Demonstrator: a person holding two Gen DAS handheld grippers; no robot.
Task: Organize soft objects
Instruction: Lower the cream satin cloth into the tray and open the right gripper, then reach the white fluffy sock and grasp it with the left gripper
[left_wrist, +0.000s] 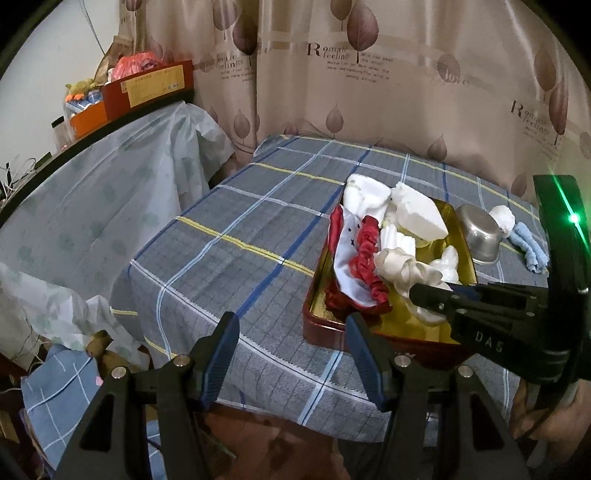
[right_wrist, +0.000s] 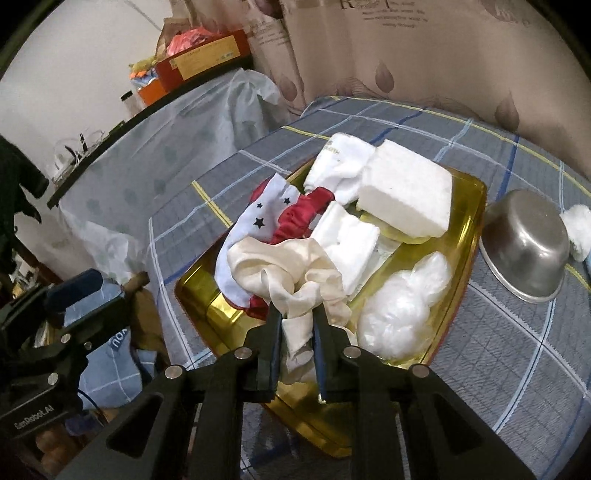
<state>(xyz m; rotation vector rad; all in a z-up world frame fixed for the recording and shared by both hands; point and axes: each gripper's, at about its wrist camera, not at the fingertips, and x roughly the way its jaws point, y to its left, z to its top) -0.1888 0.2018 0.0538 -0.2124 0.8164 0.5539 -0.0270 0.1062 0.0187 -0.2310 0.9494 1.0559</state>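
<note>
While your right tongs (right_wrist: 297, 328) sit over the near end of the gold tray (right_wrist: 469, 229), they have a fold of the cream satin scrunchie (right_wrist: 284, 273) between their narrow jaws, and the pads look barely pressed on it, so the grip is thin. If you lift now, the slippery fabric could slide out and drop on the tray's near rim or off the desk (right_wrist: 498, 369). Judging from how it lies, the scrunchie drapes over the star-print cloth (right_wrist: 258, 218) and the red scrunchie (right_wrist: 299, 218) at the tray's left side; a pull could drag them out over that edge. The plastic-wrapped white wad (right_wrist: 402, 306) lies just right of the tongs inside the tray and could be nudged. Beyond the tray's right wall the overturned steel bowl (right_wrist: 524, 240) stands close, with a white puff (right_wrist: 578, 225) and a blue cloth (left_wrist: 528, 247) past it; a wide swing would knock it. Your left tongs (left_wrist: 293, 362) hang wide open and empty, just off the tray's near left corner.
</note>
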